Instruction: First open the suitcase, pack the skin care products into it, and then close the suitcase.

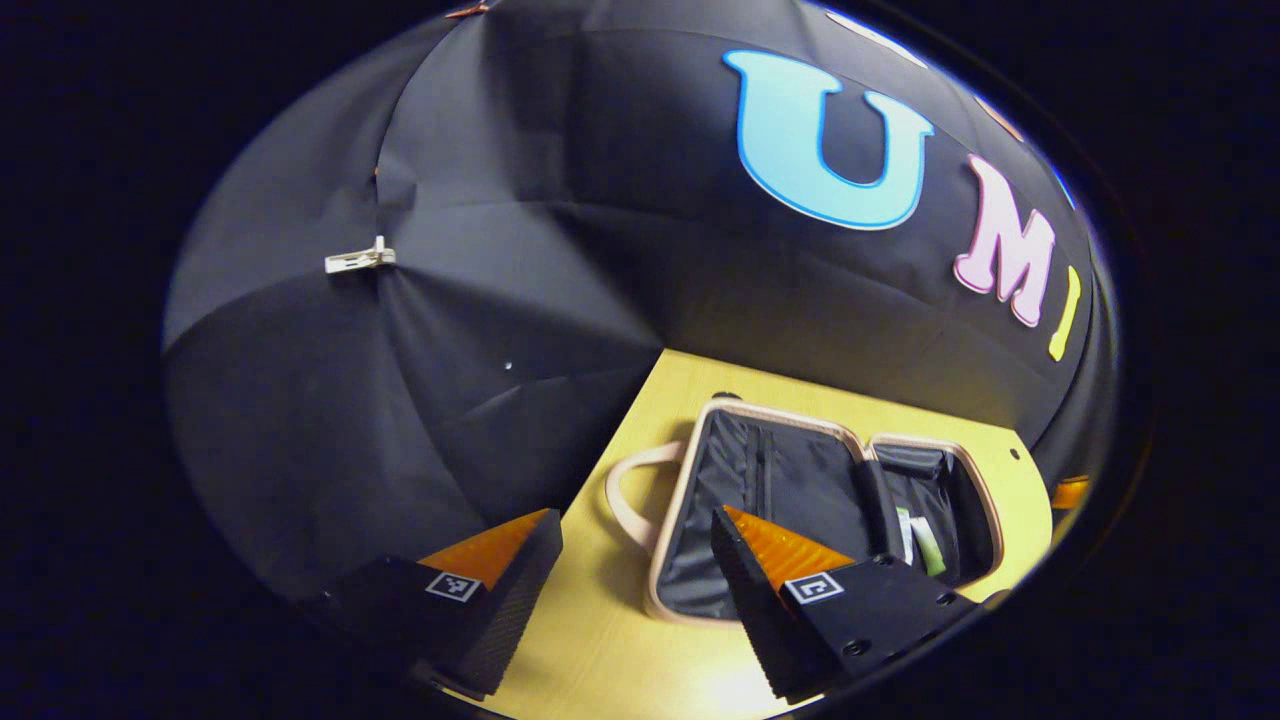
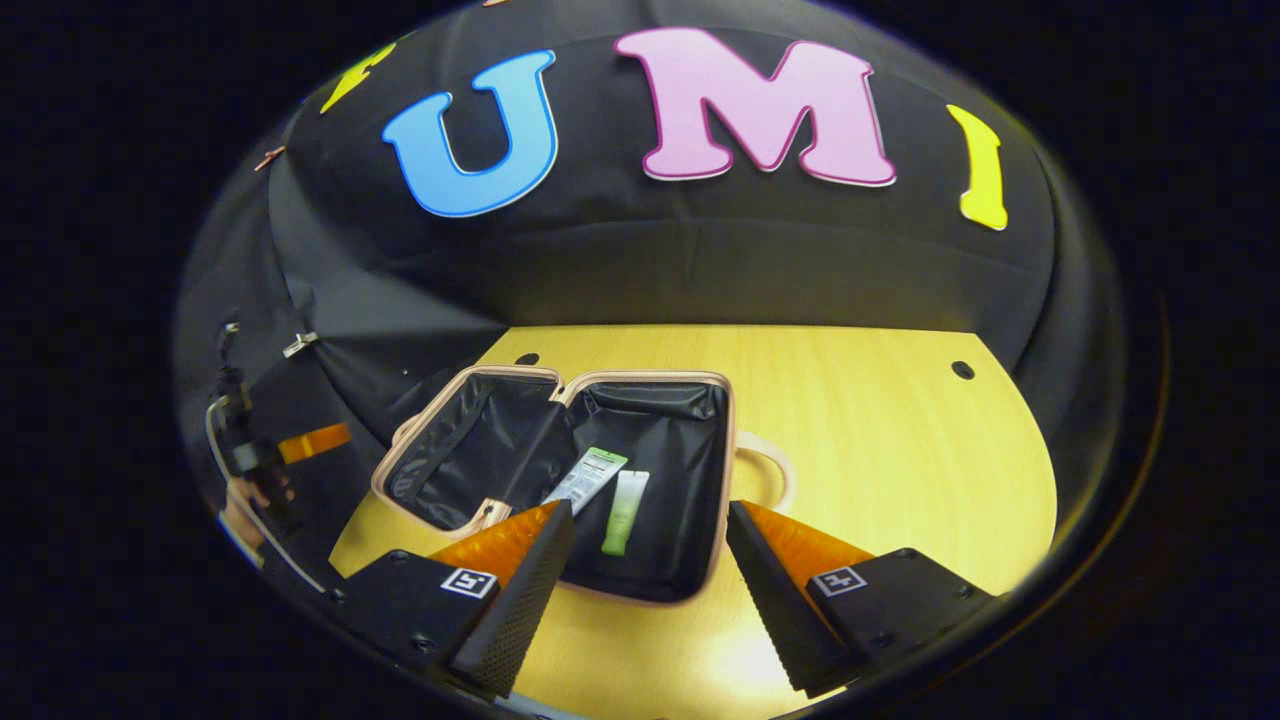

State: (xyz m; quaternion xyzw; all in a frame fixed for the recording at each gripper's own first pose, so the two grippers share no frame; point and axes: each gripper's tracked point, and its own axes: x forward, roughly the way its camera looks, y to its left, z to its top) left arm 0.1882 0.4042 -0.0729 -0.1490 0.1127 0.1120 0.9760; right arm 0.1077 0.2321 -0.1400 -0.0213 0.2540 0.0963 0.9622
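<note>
In the lower middle of the right gripper view, the suitcase (image 2: 560, 480) lies fully open on the yellow tabletop (image 2: 880, 450), its two black-lined halves spread flat so that both compartments face up for loading. Two skin care products rest in the half nearer the frame's centre: a green tube (image 2: 624, 512) and, just beside it to the left, a grey-and-white tube with a green end (image 2: 587, 477). They lie roughly parallel and angled; whether they touch is hard to tell at this size. One pale handle loop (image 2: 765, 468) sticks out from the case's right edge.

The right hand-held gripper (image 2: 650, 560) hovers above the case's near rim with its fingers spread wide and nothing between them. In the left gripper view the left hand-held gripper (image 1: 635, 580) is likewise wide apart and empty, held over the tabletop at the lower middle of the frame, with the open case to its right.

With both tubes already inside and both tools free, the remaining step looks to be folding one half over the other to close it.
</note>
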